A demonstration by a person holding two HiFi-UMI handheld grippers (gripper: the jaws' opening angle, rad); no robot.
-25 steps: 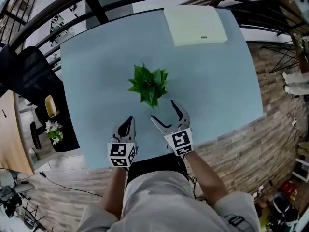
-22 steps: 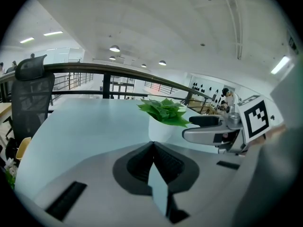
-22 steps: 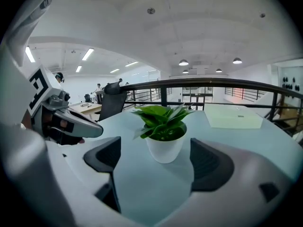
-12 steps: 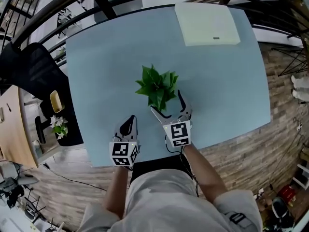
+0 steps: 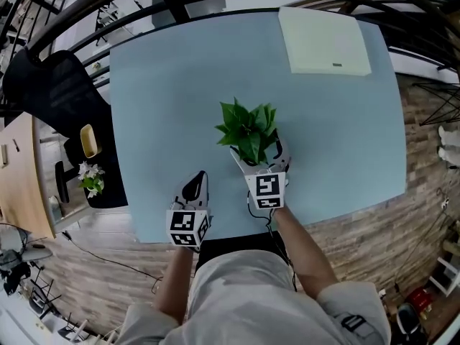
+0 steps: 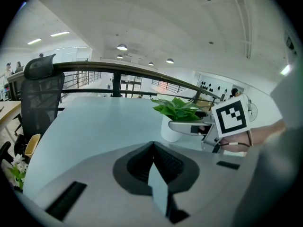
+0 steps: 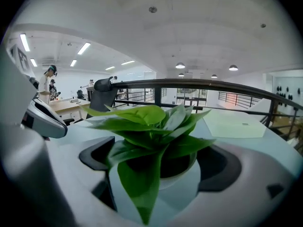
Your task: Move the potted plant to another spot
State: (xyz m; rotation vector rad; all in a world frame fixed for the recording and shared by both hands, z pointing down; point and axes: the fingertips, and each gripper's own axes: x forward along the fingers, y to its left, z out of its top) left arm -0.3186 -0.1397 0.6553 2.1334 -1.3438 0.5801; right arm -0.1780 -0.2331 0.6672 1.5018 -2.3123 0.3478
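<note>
Right gripper (image 5: 257, 154) advanced, jaws just widened around potted plant (image 5: 248, 126), not gripping, left gripper (image 5: 197, 180) clenched.

Pale blue-grey bench (image 5: 158, 106), smooth top, roughly square with rounded corners, faint sheen across the surface in the left gripper view. Standing upright on it, a little toward the near edge and roughly midway across: potted plant (image 5: 249, 131), broad green leaves spreading over a small white pot and hiding most of that pot from above. Lying flat at the far right corner, well apart from the plant: thin cream slab (image 5: 324, 40), rectangular, sides roughly in line with the bench edges, one small dark mark close to its near edge.
</note>
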